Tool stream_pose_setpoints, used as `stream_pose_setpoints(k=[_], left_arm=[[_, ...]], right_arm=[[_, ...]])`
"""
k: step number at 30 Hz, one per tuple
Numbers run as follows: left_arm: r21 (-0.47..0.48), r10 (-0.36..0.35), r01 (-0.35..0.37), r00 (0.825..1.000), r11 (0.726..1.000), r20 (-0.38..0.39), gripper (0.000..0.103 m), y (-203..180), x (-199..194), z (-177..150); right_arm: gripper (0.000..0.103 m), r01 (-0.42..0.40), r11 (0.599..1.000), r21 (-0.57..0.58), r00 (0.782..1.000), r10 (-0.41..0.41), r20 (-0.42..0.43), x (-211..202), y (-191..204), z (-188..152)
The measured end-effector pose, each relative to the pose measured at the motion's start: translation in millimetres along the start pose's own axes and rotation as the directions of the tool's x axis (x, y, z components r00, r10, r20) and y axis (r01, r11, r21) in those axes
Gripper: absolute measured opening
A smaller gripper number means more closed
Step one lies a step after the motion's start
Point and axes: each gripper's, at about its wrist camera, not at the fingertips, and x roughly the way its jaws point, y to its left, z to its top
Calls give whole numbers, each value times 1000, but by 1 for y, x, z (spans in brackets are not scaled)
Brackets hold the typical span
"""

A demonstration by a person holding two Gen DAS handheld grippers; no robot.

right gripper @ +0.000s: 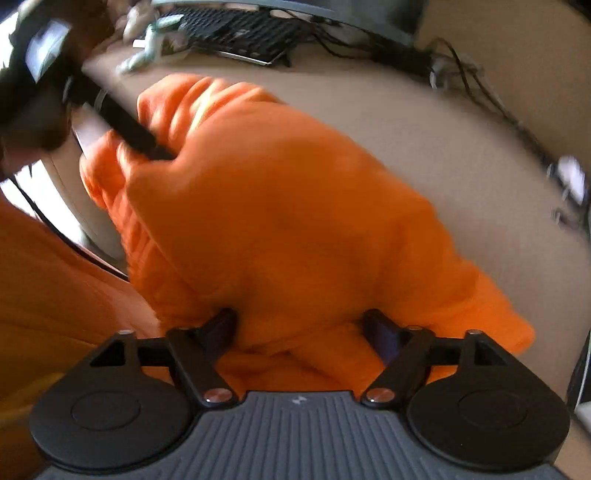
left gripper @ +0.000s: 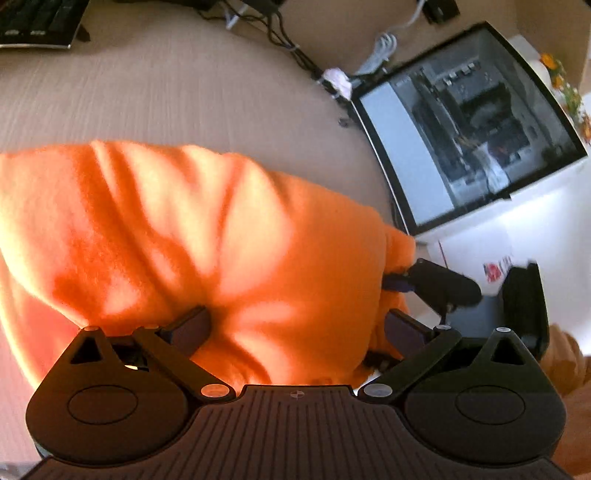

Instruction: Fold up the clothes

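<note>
An orange garment (left gripper: 192, 229) lies bunched in a thick mound on the beige table (left gripper: 166, 92). My left gripper (left gripper: 295, 326) is pressed into its near side. Its jaws stand wide apart and cloth bulges between the fingers (left gripper: 190, 326). At the garment's right edge the right gripper's dark body (left gripper: 443, 286) reaches in. In the right wrist view my right gripper (right gripper: 304, 332) is also spread wide, with the garment (right gripper: 288, 206) filling the gap. The left gripper's black finger (right gripper: 133, 129) pokes into the garment's far left end. The pads are mostly hidden by cloth.
A computer case with a glass side panel (left gripper: 469, 129) stands right of the garment, with cables (left gripper: 280, 33) behind it. A black keyboard (right gripper: 240, 29) lies at the back of the table. A person's orange sleeve (right gripper: 44, 295) is at the lower left.
</note>
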Motion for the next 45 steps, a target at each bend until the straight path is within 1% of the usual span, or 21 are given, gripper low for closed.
stream_pose_setpoints(k=[4, 8, 12, 15, 17, 20, 22, 23, 25, 26, 27, 29, 31, 34, 36, 37, 38, 39, 41, 43, 45], left_arm=[[6, 70, -71, 995, 997, 74, 103, -11, 17, 40], [-44, 119, -115, 988, 992, 102, 102, -13, 28, 75], [39, 195, -204, 966, 978, 170, 103, -32, -4, 57], [-8, 254, -259, 941, 966, 221, 103, -28, -30, 39], [-67, 295, -288, 919, 955, 260, 103, -20, -46, 31], [-143, 334, -304, 894, 942, 300, 102, -12, -64, 22], [-176, 353, -312, 881, 934, 315, 102, -8, -75, 17], [-184, 364, -320, 874, 930, 321, 103, -7, -80, 14], [-204, 381, -329, 865, 922, 327, 103, -4, -88, 6], [-217, 388, -331, 861, 918, 328, 103, -2, -91, 3], [-231, 395, -333, 860, 914, 324, 103, 2, -94, 0], [-253, 415, -345, 853, 904, 316, 102, 6, -97, -4], [-260, 418, -345, 848, 902, 326, 102, 8, -104, -8], [-256, 407, -330, 837, 909, 366, 102, 7, -115, -4], [-219, 376, -310, 830, 925, 413, 102, -1, -120, 6], [-195, 353, -295, 827, 935, 437, 102, -7, -122, 11], [-169, 327, -280, 826, 945, 459, 102, -12, -123, 16], [-133, 289, -257, 836, 957, 466, 102, -18, -120, 22], [-60, 215, -212, 854, 975, 474, 103, -30, -114, 33], [6, 171, -192, 887, 981, 429, 103, -36, -92, 42], [37, 155, -181, 918, 983, 366, 103, -33, -61, 48]], right_arm=[[85, 89, 996, 2, 995, -89, 50, 18, -19, 23], [85, 218, 976, 4, 972, -218, 83, 47, -51, 52], [83, 234, 965, -119, 965, -215, 148, 43, -32, 57], [83, 248, 946, -210, 958, -208, 197, 40, -18, 60], [83, 259, 928, -269, 953, -200, 228, 38, -8, 63], [82, 277, 893, -353, 944, -185, 274, 36, 6, 67], [74, 313, 884, -348, 932, -213, 294, 52, 9, 78], [62, 333, 884, -327, 923, -234, 306, 55, 9, 83], [59, 355, 888, -291, 913, -262, 313, 63, 4, 92], [51, 357, 892, -276, 912, -270, 308, 68, -1, 96], [32, 359, 896, -262, 912, -277, 304, 73, -6, 100], [13, 371, 890, -266, 909, -289, 300, 79, -10, 106], [9, 359, 906, -224, 905, -279, 320, 60, -21, 115], [6, 383, 898, -215, 874, -277, 399, 7, -22, 120], [6, 398, 873, -283, 874, -266, 407, -11, -8, 107], [6, 380, 873, -307, 890, -253, 380, -10, 0, 96], [6, 350, 878, -327, 910, -236, 342, -1, 8, 85], [6, 321, 882, -345, 927, -219, 304, 8, 16, 73], [6, 298, 881, -368, 946, -221, 237, 35, 28, 51], [6, 313, 879, -360, 943, -244, 225, 45, 30, 42], [6, 315, 887, -336, 943, -252, 218, 46, 27, 40]])
